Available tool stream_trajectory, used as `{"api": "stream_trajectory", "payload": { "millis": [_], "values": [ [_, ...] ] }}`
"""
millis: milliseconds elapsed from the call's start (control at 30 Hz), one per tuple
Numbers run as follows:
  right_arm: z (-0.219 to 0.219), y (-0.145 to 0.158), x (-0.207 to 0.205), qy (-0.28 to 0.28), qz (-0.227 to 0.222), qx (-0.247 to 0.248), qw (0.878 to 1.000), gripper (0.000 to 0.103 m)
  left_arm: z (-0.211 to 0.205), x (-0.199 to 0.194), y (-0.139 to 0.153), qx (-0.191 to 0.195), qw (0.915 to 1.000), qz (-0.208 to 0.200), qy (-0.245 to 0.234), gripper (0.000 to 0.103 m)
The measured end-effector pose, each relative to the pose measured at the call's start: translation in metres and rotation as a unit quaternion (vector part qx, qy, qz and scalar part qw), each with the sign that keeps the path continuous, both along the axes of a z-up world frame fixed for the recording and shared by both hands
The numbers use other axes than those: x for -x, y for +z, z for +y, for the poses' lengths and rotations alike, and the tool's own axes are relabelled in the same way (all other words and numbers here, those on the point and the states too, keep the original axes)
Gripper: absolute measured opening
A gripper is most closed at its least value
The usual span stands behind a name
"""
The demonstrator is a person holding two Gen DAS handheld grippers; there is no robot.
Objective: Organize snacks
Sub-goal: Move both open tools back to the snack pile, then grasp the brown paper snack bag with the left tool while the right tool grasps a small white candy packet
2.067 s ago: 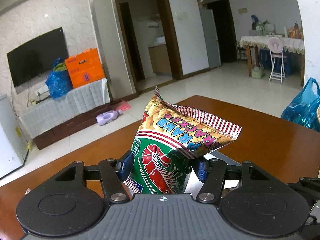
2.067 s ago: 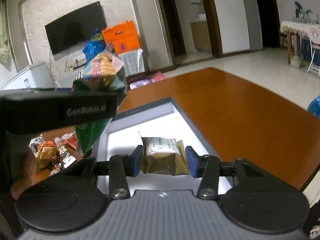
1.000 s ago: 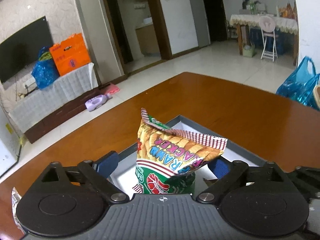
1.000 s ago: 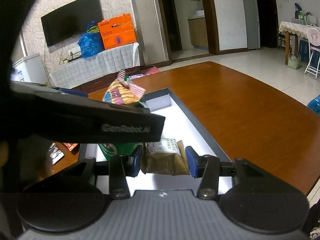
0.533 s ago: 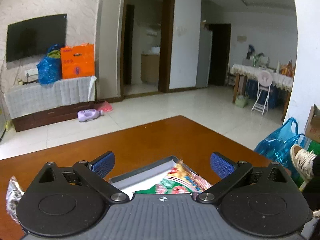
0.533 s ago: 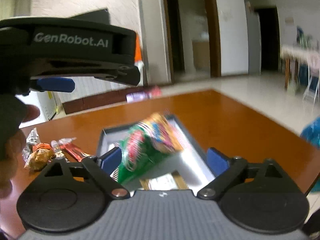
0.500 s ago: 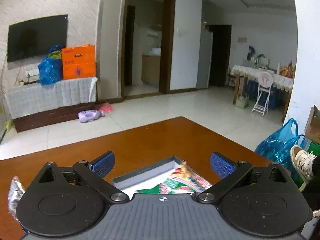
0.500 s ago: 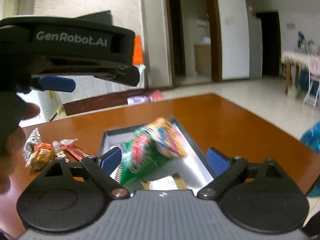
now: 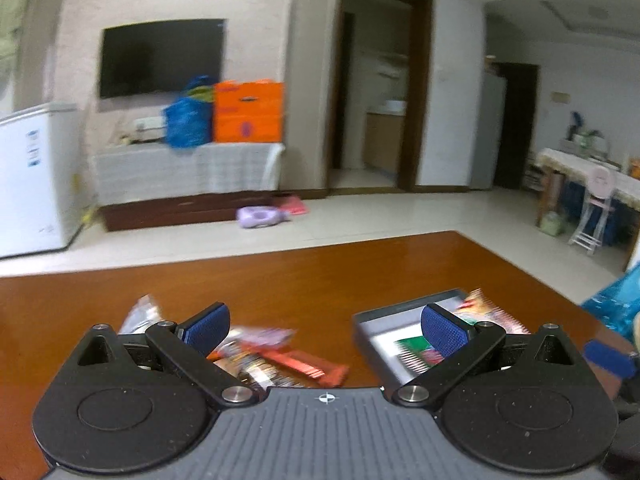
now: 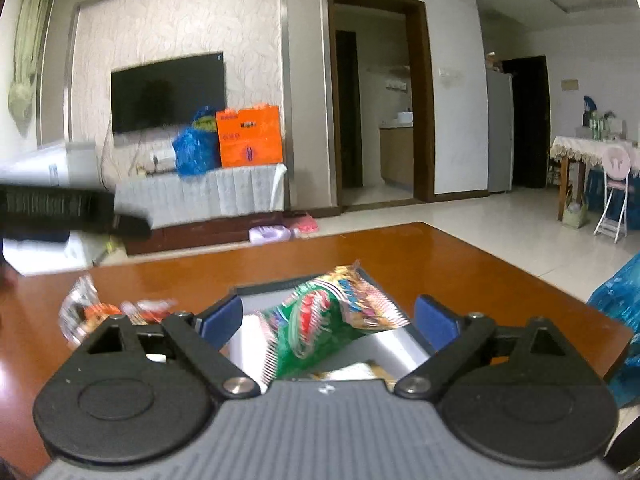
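Observation:
The green and red prawn cracker bag [image 10: 328, 320] lies in the grey box with the white floor [image 10: 396, 350] on the brown table. It also shows in the left wrist view [image 9: 480, 316], inside the box [image 9: 384, 316]. My right gripper [image 10: 328, 320] is open and empty above the box, with the bag seen between its fingers. A brown snack packet [image 10: 360, 372] lies in the box under it, mostly hidden. My left gripper [image 9: 324, 328] is open and empty above a pile of loose snacks [image 9: 276, 354] left of the box.
The loose snacks also show in the right wrist view [image 10: 96, 312], at the left on the table [image 10: 460, 264]. A blue plastic bag [image 10: 620, 296] sits off the table's right edge. The left gripper's body [image 10: 60, 210] crosses the right view's left side.
Both grippers let go of their snacks, the prawn cracker bag and the brown packet, into the box and opened. My left gripper has since swung left from over the box to over the loose snack pile.

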State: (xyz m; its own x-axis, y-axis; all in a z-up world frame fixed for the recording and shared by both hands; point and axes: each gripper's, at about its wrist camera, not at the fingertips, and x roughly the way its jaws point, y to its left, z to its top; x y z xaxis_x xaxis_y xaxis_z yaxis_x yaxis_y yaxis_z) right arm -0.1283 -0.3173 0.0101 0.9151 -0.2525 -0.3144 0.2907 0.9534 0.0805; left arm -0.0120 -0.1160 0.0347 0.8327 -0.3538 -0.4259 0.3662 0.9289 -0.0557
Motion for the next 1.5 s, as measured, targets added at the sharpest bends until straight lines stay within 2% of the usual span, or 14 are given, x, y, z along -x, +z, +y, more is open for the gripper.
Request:
{"api": "stream_trajectory", "payload": {
  "millis": [133, 233, 400, 600, 800, 867, 967, 1000, 1033, 1100, 1167, 1300, 1367, 1500],
  "values": [
    [0.018, 0.005, 0.003, 0.027, -0.019, -0.023, 0.999, 0.095, 0.036, -0.007, -0.003, -0.01, 0.9989, 0.006, 0.045, 0.103],
    [0.04, -0.002, 0.003, 0.058, -0.029, -0.007, 0.998, 0.095, 0.059, -0.01, 0.0, -0.022, 0.9971, -0.004, 0.072, 0.103],
    [0.079, -0.02, -0.014, 0.118, 0.0, -0.008, 0.993, 0.095, 0.083, -0.011, -0.009, -0.048, 0.9952, 0.0, 0.085, 0.103],
    [0.126, -0.028, -0.028, 0.178, -0.009, 0.051, 0.983, 0.095, 0.096, -0.019, -0.028, -0.056, 0.9932, 0.02, 0.1, 0.103],
    [0.15, -0.045, -0.052, 0.229, 0.033, 0.074, 0.97, 0.095, 0.108, -0.036, -0.055, -0.026, 0.9931, 0.052, 0.102, 0.102],
    [0.157, -0.053, -0.068, 0.229, 0.052, 0.086, 0.968, 0.095, 0.108, -0.041, -0.06, -0.026, 0.9926, 0.066, 0.099, 0.1],
    [0.151, -0.064, -0.089, 0.227, 0.087, 0.064, 0.968, 0.094, 0.107, -0.044, -0.065, -0.018, 0.994, 0.068, 0.084, 0.1],
    [0.148, -0.066, -0.095, 0.227, 0.095, 0.054, 0.968, 0.09, 0.105, -0.043, -0.066, -0.02, 0.995, 0.063, 0.075, 0.1],
    [0.145, -0.068, -0.103, 0.228, 0.114, 0.04, 0.966, 0.08, 0.101, -0.043, -0.066, -0.025, 0.9957, 0.059, 0.067, 0.1],
    [0.14, -0.073, -0.116, 0.231, 0.141, 0.011, 0.963, 0.071, 0.093, -0.042, -0.067, -0.04, 0.9968, 0.049, 0.049, 0.1],
    [0.134, -0.077, -0.122, 0.227, 0.159, -0.004, 0.961, 0.068, 0.085, -0.041, -0.068, -0.054, 0.9969, 0.043, 0.036, 0.099],
    [0.135, -0.075, -0.128, 0.239, 0.146, -0.001, 0.96, 0.062, 0.073, -0.047, -0.069, -0.067, 0.997, 0.034, 0.02, 0.099],
    [0.135, -0.076, -0.132, 0.238, 0.149, 0.005, 0.96, 0.045, 0.067, -0.054, -0.071, -0.078, 0.9962, 0.033, 0.019, 0.099],
    [0.134, -0.074, -0.131, 0.231, 0.154, 0.009, 0.961, 0.031, 0.06, -0.067, -0.078, -0.085, 0.9948, 0.054, 0.009, 0.099]
  ]
}}
